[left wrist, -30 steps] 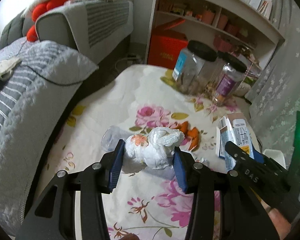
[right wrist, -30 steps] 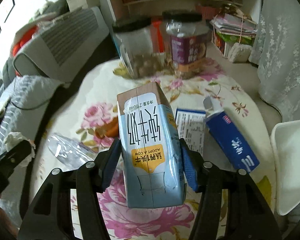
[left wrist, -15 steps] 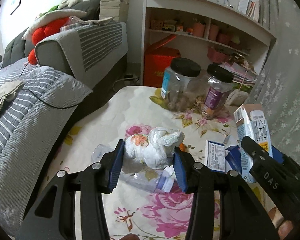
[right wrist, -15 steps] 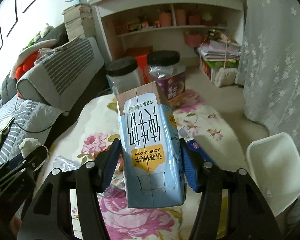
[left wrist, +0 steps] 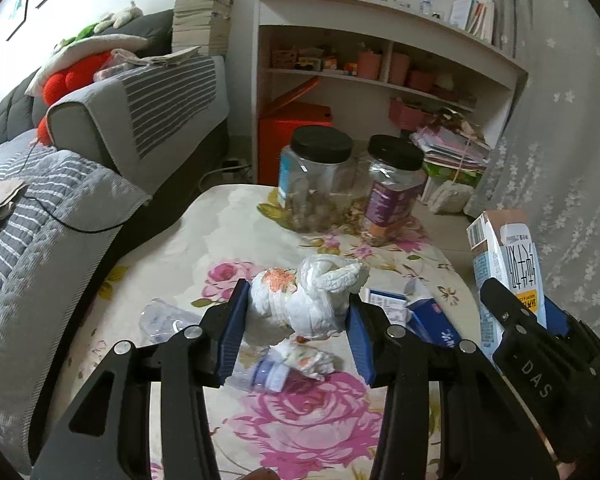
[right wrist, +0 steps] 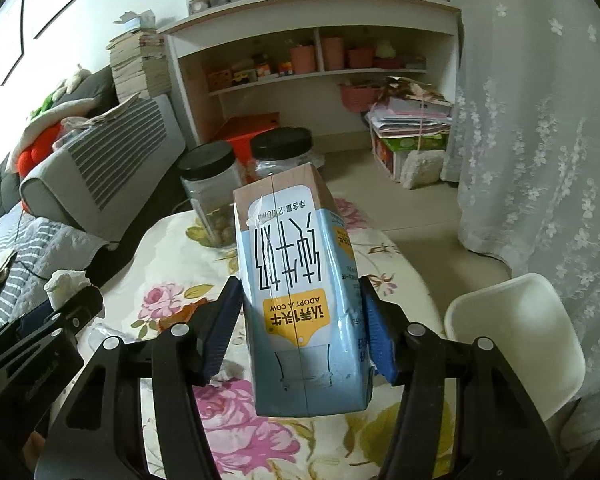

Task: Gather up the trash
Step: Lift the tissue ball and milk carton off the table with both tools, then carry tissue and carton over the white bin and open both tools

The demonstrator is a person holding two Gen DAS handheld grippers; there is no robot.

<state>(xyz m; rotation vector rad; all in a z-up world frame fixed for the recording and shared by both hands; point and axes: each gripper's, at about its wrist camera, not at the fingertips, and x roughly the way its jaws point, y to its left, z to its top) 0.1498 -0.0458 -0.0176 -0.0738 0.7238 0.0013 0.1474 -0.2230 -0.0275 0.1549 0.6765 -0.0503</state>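
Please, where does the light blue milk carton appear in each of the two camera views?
Left wrist view: the milk carton is at the far right edge, held in the right claw.
Right wrist view: the milk carton fills the centre, clamped in the right claw.
Shared landmark: the two black-lidded jars on the floral tablecloth.
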